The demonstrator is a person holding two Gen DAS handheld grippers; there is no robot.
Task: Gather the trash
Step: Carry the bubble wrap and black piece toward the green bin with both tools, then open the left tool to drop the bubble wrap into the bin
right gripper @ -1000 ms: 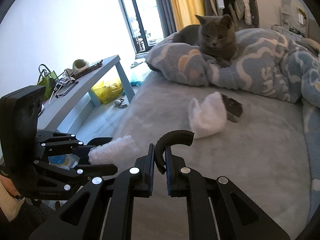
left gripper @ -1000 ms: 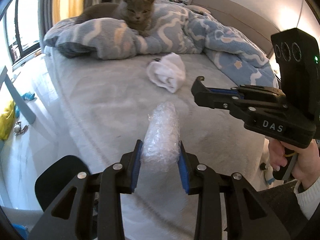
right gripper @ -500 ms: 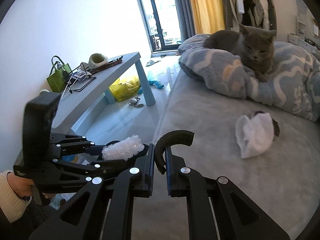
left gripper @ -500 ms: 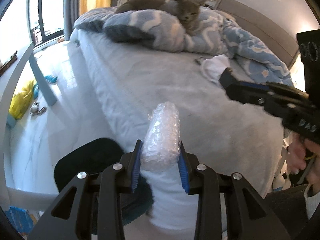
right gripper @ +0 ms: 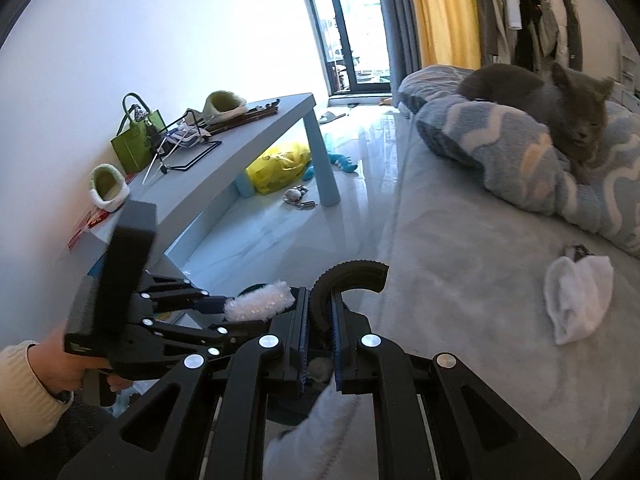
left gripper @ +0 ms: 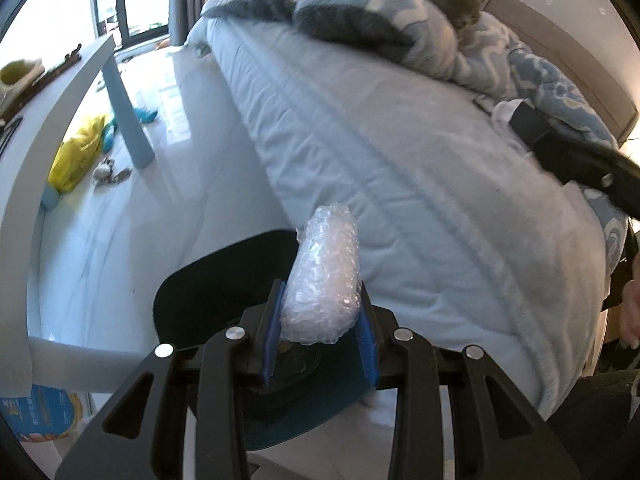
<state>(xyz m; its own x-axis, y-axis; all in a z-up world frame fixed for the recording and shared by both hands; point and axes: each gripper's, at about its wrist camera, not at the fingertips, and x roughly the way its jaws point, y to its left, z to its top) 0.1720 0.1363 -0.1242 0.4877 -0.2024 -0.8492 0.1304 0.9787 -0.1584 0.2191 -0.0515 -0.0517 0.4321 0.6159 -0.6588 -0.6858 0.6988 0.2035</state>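
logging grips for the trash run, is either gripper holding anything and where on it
The left gripper clamps a bubble wrap roll by its near end. The right gripper is shut and holds nothing.

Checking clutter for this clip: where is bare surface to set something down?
Free: the bed sheet between its floor-side edge and the white cloth; the floor beside the bed. Crowded: the blue table, and under it around the yellow bag.
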